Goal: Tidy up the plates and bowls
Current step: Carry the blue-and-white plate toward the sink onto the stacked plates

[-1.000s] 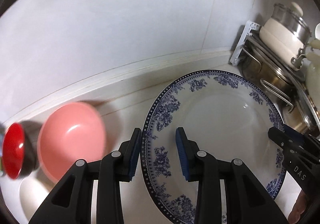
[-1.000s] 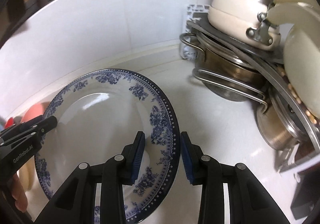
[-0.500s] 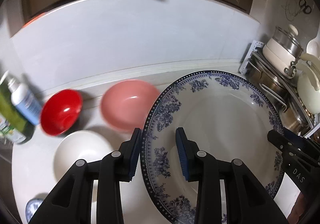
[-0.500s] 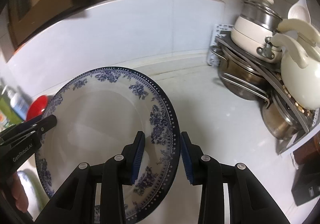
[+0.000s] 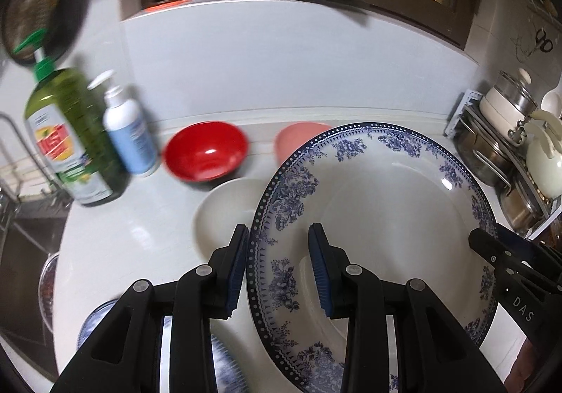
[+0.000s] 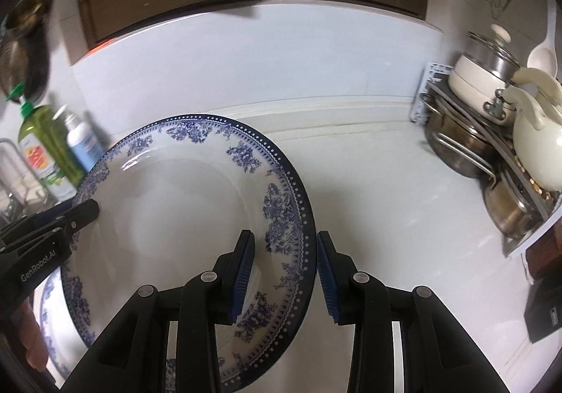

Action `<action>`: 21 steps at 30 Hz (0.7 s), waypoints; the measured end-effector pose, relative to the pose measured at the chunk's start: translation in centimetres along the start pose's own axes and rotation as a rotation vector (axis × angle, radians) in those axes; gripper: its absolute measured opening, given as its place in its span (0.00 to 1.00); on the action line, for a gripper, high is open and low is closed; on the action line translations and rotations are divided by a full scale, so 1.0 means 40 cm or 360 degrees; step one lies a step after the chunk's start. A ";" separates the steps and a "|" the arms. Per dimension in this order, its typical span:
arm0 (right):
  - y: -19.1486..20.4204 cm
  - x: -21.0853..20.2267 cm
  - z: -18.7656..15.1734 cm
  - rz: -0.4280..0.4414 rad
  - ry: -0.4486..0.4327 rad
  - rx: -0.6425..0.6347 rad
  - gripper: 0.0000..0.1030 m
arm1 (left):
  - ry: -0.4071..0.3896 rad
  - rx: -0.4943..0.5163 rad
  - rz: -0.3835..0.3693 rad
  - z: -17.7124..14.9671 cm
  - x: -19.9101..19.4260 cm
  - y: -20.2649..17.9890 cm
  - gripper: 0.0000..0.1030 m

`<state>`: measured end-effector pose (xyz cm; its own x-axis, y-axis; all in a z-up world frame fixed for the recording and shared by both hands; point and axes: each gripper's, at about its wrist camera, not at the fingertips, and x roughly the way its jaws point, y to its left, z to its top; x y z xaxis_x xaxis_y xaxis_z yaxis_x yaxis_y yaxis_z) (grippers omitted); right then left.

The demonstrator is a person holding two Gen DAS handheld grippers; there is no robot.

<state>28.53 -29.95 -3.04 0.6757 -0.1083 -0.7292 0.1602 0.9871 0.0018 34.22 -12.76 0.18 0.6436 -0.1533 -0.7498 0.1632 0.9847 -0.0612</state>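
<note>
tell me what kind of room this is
Most likely a home kitchen counter. A rack of stacked steel pots sits at the right, a green dish soap bottle stands beside a sink edge at the left, and bowls such as the red bowl lie on the white counter.

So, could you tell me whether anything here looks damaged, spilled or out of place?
Nothing stands out. The blue-patterned plate looks intact, held at opposite rims by the left gripper and right gripper. The red bowl sits upright on the counter, with no spill visible.
</note>
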 end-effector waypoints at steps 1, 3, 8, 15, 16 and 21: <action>0.016 -0.006 -0.005 0.0009 -0.0001 -0.0010 0.36 | -0.0004 -0.0008 0.0013 -0.008 -0.014 0.020 0.34; 0.051 -0.019 -0.015 0.0026 -0.0003 -0.0026 0.36 | -0.0011 -0.0026 0.0028 -0.019 -0.034 0.054 0.34; 0.135 -0.050 -0.037 0.0073 -0.0017 -0.0070 0.36 | -0.0040 -0.0068 0.0074 -0.052 -0.090 0.141 0.34; 0.251 -0.086 -0.064 0.0134 -0.0026 -0.0130 0.36 | -0.0063 -0.0124 0.0136 -0.095 -0.153 0.256 0.34; 0.269 -0.090 -0.070 0.0144 -0.0025 -0.0139 0.36 | -0.0064 -0.0130 0.0146 -0.103 -0.161 0.273 0.34; 0.338 -0.098 -0.096 0.0190 -0.0007 -0.0183 0.36 | -0.0058 -0.0168 0.0193 -0.144 -0.192 0.345 0.34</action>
<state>25.28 -15.73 -2.78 0.6882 0.0102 -0.7254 -0.0046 0.9999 0.0097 27.21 2.46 1.29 0.6809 -0.0337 -0.7316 0.0042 0.9991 -0.0420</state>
